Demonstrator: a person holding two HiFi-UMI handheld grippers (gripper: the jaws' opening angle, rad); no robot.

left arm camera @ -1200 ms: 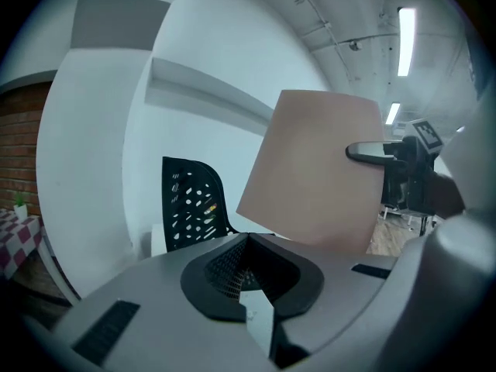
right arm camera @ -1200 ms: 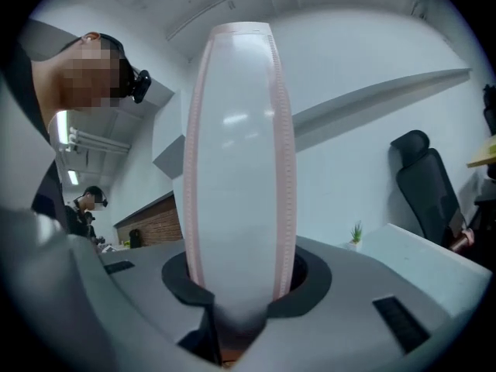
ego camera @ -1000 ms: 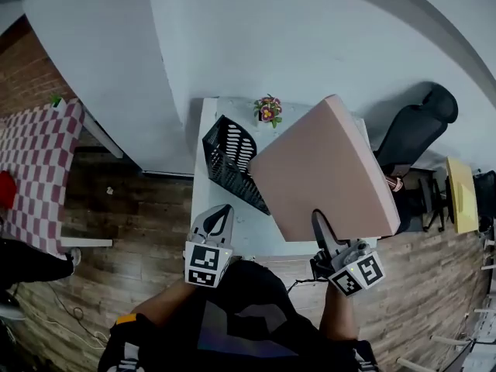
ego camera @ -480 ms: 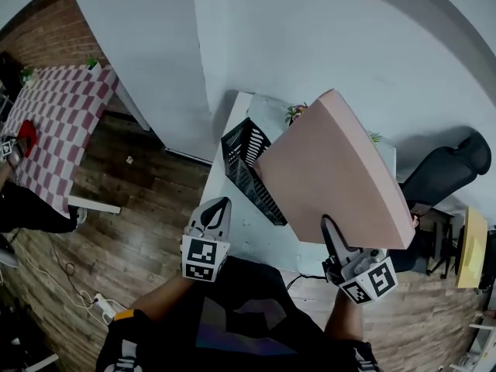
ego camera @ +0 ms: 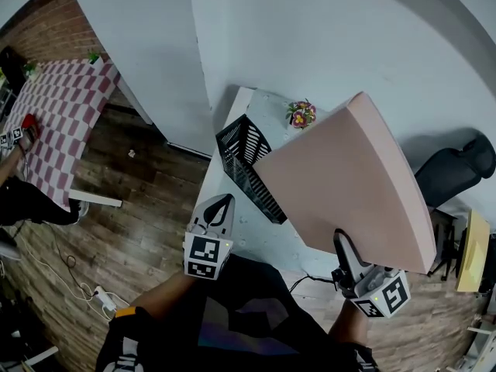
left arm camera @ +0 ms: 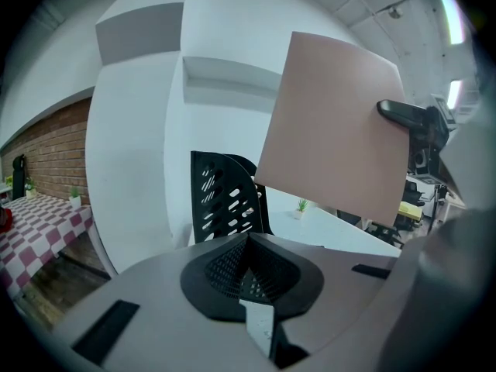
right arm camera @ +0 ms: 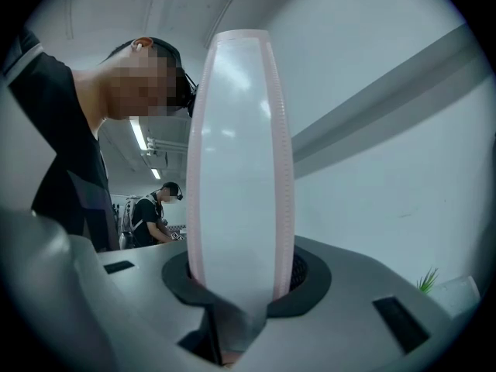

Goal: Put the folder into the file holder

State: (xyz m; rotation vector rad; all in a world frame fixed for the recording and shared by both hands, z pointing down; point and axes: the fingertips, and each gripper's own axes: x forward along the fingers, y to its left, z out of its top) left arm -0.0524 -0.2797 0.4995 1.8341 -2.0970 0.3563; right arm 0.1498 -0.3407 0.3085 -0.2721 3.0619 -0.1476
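A large pink folder [ego camera: 349, 177] is held up in the air over the white table [ego camera: 260, 235], tilted, its lower left corner near the black perforated file holder [ego camera: 242, 165]. My right gripper [ego camera: 345, 256] is shut on the folder's near edge. In the right gripper view the folder [right arm camera: 240, 169] stands edge-on between the pads. My left gripper [ego camera: 219, 206] hovers at the table's near left edge, shut and holding nothing. The left gripper view shows its jaws [left arm camera: 248, 239] closed, the file holder [left arm camera: 225, 200] ahead and the folder [left arm camera: 333, 130] above right.
A small pot of flowers [ego camera: 301, 115] stands at the table's far end behind the holder. A black office chair [ego camera: 457, 169] is to the right. A checkered table [ego camera: 62, 107] is far left across the wooden floor. A person [right arm camera: 159, 208] stands in the background.
The folder and my right gripper have shifted to the right and a little toward me. The left gripper has stayed where it was.
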